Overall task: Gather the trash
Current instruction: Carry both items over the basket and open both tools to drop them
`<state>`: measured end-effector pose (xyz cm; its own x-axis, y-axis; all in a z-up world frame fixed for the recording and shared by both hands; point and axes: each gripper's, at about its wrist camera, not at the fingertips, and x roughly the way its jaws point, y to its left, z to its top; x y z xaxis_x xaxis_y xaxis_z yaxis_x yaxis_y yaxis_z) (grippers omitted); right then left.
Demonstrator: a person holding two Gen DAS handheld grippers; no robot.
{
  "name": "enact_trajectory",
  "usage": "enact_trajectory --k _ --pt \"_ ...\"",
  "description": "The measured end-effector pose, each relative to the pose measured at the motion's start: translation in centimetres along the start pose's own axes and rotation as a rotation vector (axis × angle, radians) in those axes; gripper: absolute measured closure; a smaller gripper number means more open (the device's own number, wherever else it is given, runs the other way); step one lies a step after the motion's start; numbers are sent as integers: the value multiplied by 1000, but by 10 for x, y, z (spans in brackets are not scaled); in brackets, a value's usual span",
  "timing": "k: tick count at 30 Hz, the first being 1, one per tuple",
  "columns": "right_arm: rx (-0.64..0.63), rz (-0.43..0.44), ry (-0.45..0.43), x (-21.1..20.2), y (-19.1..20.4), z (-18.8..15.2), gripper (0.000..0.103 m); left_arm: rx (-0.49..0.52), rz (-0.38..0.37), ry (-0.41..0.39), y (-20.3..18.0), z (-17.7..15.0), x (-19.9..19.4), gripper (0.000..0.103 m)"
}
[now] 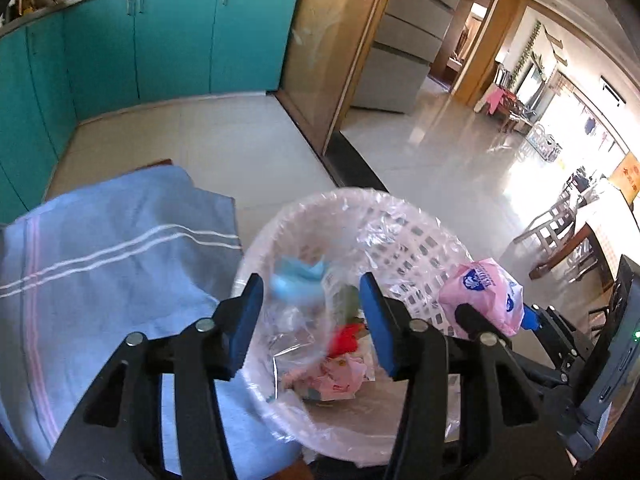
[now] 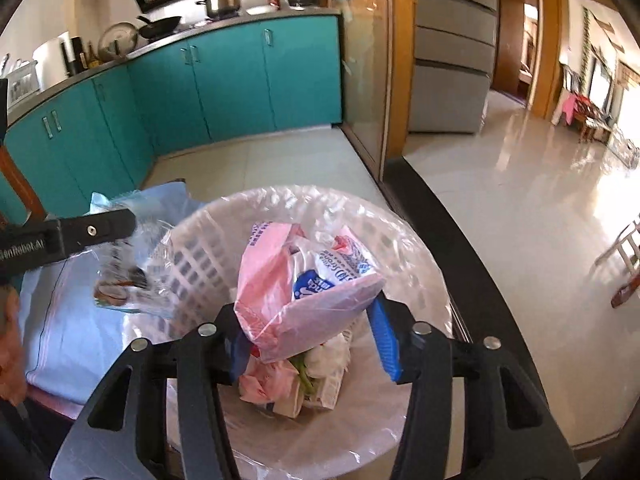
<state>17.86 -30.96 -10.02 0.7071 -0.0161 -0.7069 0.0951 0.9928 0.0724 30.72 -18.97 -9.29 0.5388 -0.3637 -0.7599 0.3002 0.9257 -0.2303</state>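
Our right hand-held gripper (image 2: 308,344) clamps a crumpled pink plastic wrapper (image 2: 296,292) above the lined white lattice wastebasket (image 2: 192,268), already part-filled, while our left hand-held gripper (image 1: 312,320) gapes above a blurred, seemingly falling bluish wrapper (image 1: 300,276).

Ahead of the left gripper (image 1: 312,320), the blue wrapper (image 1: 300,280) is motion-blurred; the pink bag (image 2: 288,296) in the right gripper (image 2: 308,340) hides its left fingertip.

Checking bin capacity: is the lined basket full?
No. Trash covers only the bottom of the basket; its lattice wall shows bare above.
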Motion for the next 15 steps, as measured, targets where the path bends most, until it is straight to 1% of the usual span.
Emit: enact_trajectory --k 1,2,3,5,6,9,11,13,14,15 --pt "10 -9 12 2 -2 -1 45 -1 -9 14 -1 0 5 45" --pt "17 -18 24 3 -4 -4 40 -2 -13 18 1 -1 5 43" --pt "24 -28 33 4 -5 -4 34 -2 -11 13 1 -2 3 41" --pt "42 -40 31 3 -9 -4 29 2 7 -12 2 -4 -5 33" --pt "52 -36 26 1 -11 -4 27 6 22 -27 3 -5 -10 31" --pt "81 -17 8 -3 -15 -2 22 27 99 -81 9 -16 -36 25" --pt "94 -9 -11 -6 -14 3 19 43 175 -128 14 -33 -59 17" --pt "110 12 -45 -12 -14 4 13 71 241 -178 17 -52 -81 12" --pt "115 23 -66 -16 -12 4 12 84 279 -202 19 -61 -92 11" --pt "118 37 -97 -22 -9 3 12 101 338 -230 22 -75 -106 9"
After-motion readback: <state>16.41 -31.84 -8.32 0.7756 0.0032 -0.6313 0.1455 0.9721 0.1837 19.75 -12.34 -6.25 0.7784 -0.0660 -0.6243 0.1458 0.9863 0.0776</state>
